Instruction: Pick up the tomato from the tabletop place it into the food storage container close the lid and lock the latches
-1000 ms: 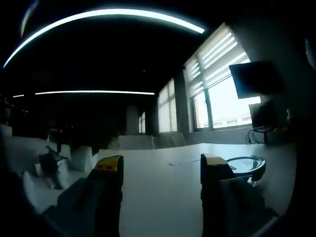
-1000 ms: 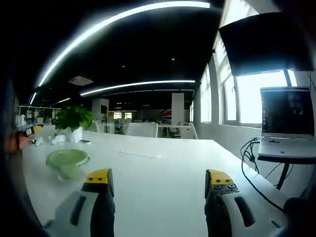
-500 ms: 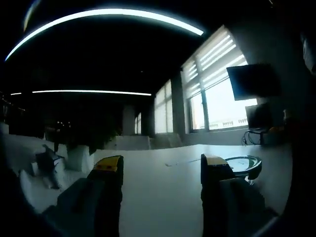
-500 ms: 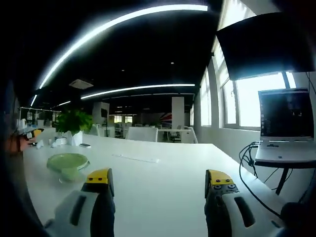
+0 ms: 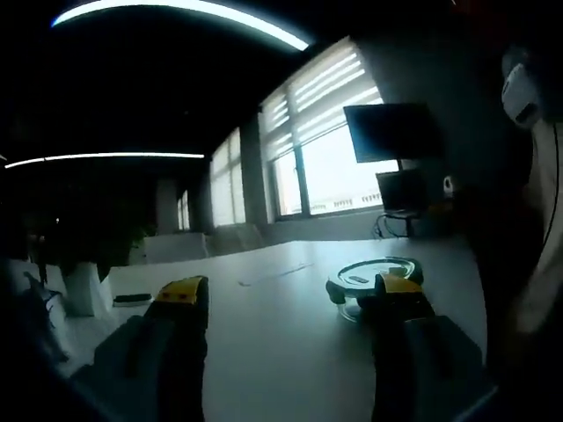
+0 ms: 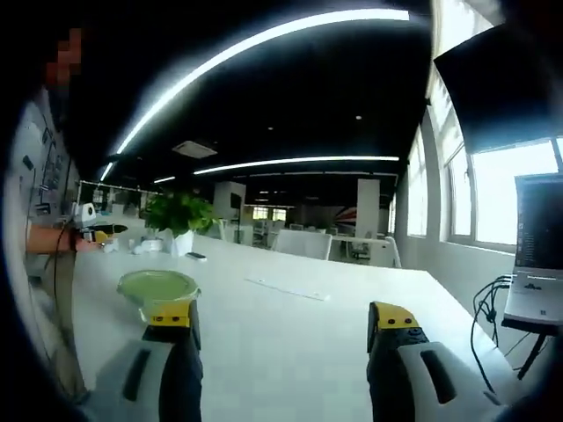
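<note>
The round clear food storage container with a green lid sat on the white tabletop, just beyond the left jaw of the right gripper, whose jaws stood wide apart with nothing between them. In the left gripper view the container lay behind the right jaw of the left gripper, likewise agape and empty. A potted green plant stood farther back. No tomato could be made out.
</note>
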